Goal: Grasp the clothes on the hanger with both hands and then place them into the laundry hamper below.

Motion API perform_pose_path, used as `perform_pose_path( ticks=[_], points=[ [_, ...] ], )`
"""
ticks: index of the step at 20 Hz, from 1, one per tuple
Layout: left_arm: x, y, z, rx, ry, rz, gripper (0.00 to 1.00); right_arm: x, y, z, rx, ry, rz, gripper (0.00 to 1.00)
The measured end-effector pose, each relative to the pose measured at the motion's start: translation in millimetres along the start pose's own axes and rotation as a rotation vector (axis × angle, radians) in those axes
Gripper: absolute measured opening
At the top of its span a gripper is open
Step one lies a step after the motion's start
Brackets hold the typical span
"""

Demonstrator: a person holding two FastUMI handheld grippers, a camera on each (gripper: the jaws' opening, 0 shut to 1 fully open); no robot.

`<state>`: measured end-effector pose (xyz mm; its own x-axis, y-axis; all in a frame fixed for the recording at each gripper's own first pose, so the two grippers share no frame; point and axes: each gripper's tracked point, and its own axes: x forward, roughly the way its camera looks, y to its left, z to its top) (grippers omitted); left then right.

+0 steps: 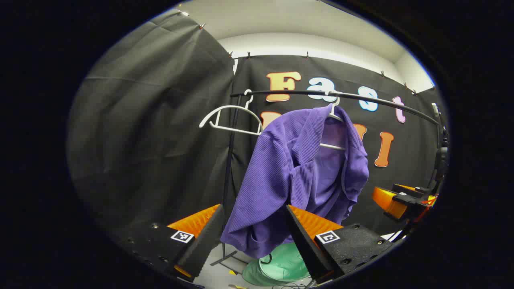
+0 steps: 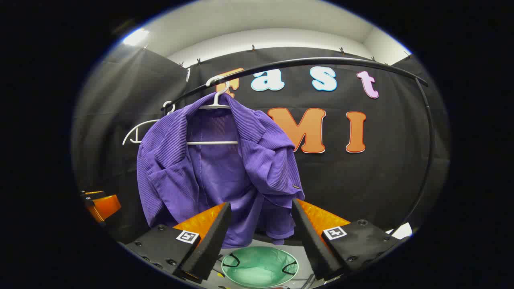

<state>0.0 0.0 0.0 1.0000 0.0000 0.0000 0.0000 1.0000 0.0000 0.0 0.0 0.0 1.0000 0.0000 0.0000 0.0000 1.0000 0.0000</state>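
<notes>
A purple ribbed garment (image 1: 293,176) (image 2: 217,172) hangs on a white hanger (image 1: 335,116) (image 2: 217,102) from the black rail (image 1: 361,97) (image 2: 305,62). Below it on the floor stands the round green hamper (image 1: 283,265) (image 2: 259,267). My left gripper (image 1: 253,216) is open, its fingers either side of the garment's lower left part, not pressing it. My right gripper (image 2: 261,212) is open too, with the garment's lower hem seen between its fingers. The right gripper (image 1: 397,198) shows at the right edge of the left gripper view, and the left gripper (image 2: 100,204) at the left edge of the right gripper view.
An empty white hanger (image 1: 231,116) (image 2: 142,128) hangs further left on the rail. The rack's black upright post (image 1: 229,168) runs down to a foot on the pale floor (image 1: 217,273). Black cloth walls close in behind and to the sides.
</notes>
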Motion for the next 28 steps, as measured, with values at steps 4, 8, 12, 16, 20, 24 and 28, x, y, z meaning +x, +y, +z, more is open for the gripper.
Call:
perform_pose_path(
  ticks=[4, 8, 12, 16, 20, 24, 28],
  points=[
    [0.1, -13.2, 0.1, -0.005, -0.003, 0.004, 0.95, 10.3, -1.8, 4.2, -0.001, -0.003, 0.032, 1.00],
    [4.4, -39.1, 8.6, 0.013, -0.023, 0.016, 0.95, 16.9, -22.2, 9.9, -0.002, -0.007, 0.064, 0.96],
    [8.4, -68.4, 10.0, 0.020, -0.031, 0.041, 0.95, 21.5, -45.3, 18.9, -0.028, -0.026, 0.099, 0.96],
    [7.8, -94.8, 7.7, -0.013, -0.029, 0.058, 0.92, 22.0, -63.1, 27.4, -0.035, -0.042, 0.142, 0.96],
    [5.8, -103.1, 4.8, 0.007, -0.035, 0.113, 0.95, 19.1, -74.0, 28.7, -0.049, -0.052, 0.192, 0.96],
    [-1.1, -105.5, 4.0, -0.004, -0.040, 0.157, 0.92, 14.3, -77.5, 27.1, -0.054, -0.054, 0.233, 1.00],
    [-5.8, -101.7, 7.1, 0.017, -0.047, 0.168, 0.92, 13.7, -73.9, 24.8, -0.056, -0.056, 0.249, 0.91]
  ],
)
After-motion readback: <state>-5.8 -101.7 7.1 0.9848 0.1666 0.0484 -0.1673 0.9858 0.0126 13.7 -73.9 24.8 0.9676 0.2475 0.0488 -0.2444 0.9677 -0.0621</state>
